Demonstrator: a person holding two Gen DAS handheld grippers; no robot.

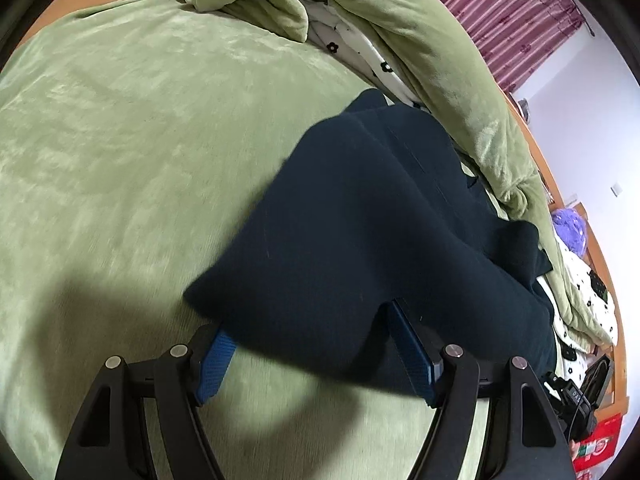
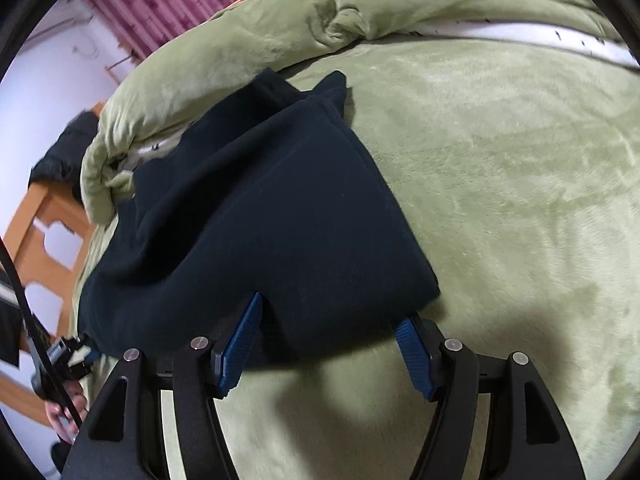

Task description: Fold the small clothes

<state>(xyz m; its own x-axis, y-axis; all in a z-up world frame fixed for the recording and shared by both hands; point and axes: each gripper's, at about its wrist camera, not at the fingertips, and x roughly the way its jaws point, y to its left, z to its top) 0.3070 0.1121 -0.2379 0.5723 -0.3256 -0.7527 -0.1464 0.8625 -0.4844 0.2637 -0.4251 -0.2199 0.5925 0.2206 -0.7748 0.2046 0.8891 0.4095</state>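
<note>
One dark navy garment (image 1: 360, 220), folded, lies on the green bed blanket (image 1: 140, 140) beside the bunched quilt (image 1: 420, 40). Your left claw (image 1: 316, 356) sits wide, the garment's near edge draped between its pads, no clamp visible. Your right claw (image 2: 332, 344) is the same: spread, the near edge between the pads, not pinched. No containers.

One dark navy folded fabric garment (image 1: 360, 220) lies on one plush light-green bed cover (image 1: 120, 140). One bunched green plush quilt with a white flower-print lining (image 1: 420, 40) is heaped along the edge. Two black grippers are present, the left gripper (image 1: 316, 344) and the right gripper (image 2: 332, 328), each with two blue ribbed pads (image 1: 214, 364). One pink striped curtain (image 1: 500, 8) hangs behind, and one purple fluffy item (image 1: 570, 228) sits nearby.
</note>
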